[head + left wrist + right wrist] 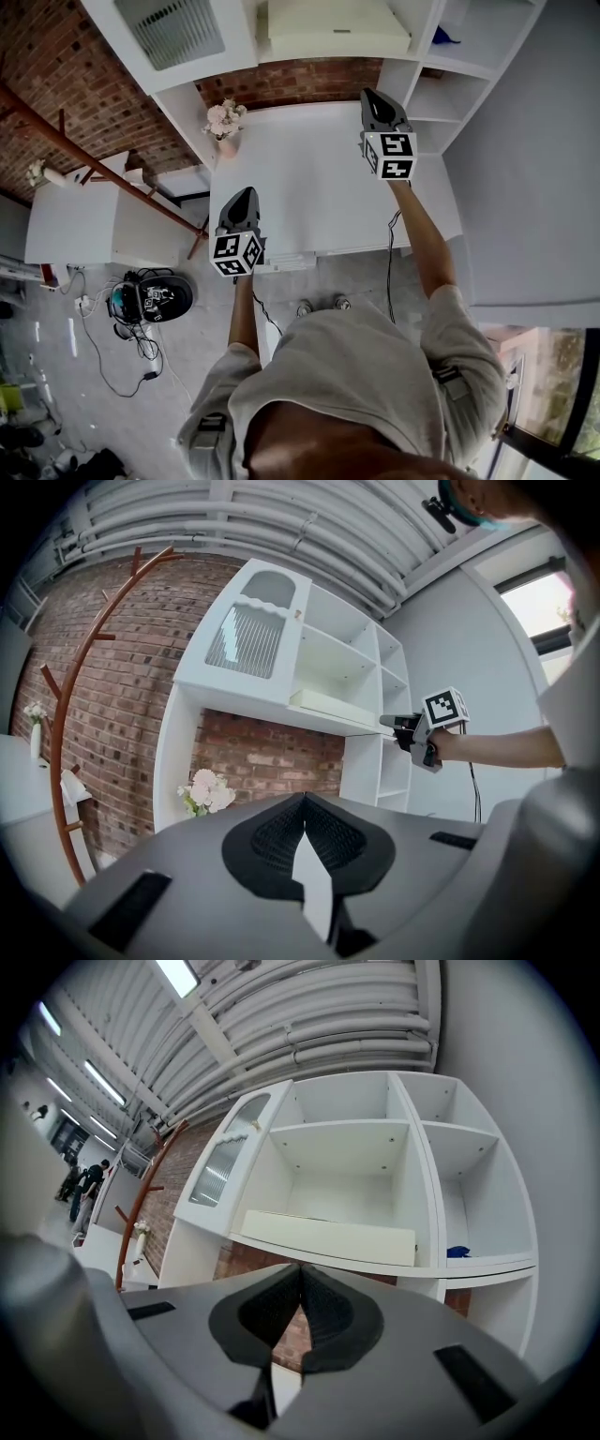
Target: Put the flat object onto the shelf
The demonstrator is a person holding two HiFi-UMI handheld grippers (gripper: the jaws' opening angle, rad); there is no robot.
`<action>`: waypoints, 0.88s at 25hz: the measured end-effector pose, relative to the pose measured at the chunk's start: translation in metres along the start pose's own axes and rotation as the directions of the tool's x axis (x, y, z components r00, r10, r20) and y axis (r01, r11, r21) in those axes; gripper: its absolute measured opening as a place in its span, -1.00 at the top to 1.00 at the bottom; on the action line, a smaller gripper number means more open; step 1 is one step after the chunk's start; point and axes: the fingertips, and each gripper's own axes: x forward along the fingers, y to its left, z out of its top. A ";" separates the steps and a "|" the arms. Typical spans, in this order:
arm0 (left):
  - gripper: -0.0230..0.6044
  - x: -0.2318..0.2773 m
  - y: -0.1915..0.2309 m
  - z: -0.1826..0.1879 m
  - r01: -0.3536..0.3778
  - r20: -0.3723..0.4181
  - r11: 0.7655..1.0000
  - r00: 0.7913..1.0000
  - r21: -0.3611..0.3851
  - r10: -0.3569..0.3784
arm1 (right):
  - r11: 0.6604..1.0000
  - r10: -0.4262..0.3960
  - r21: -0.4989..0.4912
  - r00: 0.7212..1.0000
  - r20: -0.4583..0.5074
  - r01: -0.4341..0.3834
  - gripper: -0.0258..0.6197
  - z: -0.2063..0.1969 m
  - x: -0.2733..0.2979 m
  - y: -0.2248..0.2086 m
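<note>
The flat object, a cream board, lies on the shelf in the wide compartment above the table, front edge along the shelf lip, touched by neither gripper. The right hand-held gripper has its jaws together with nothing between them, pointing at the board from close by. The left hand-held gripper is likewise closed and empty, over the table's near edge, well back from the shelf; flowers stand at the table's back left corner.
</note>
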 end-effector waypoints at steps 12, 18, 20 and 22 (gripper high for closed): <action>0.88 0.003 -0.024 -0.009 0.040 -0.013 0.999 0.999 -0.004 -0.040 | 1.000 0.027 0.011 0.997 -0.066 -0.027 0.83 -0.060 -0.081 0.028; 0.88 0.002 -0.035 -0.016 0.059 -0.015 0.998 0.998 -0.009 -0.059 | 1.000 0.024 0.022 0.992 -0.123 -0.021 0.83 -0.095 -0.115 0.038; 0.88 0.002 -0.040 -0.020 0.066 -0.016 0.998 0.998 -0.014 -0.066 | 0.999 0.020 0.039 0.990 -0.139 -0.015 0.83 -0.106 -0.126 0.039; 0.88 0.001 -0.045 -0.023 0.074 -0.016 0.997 0.997 -0.020 -0.074 | 0.998 0.012 0.056 0.987 -0.159 -0.003 0.83 -0.117 -0.137 0.039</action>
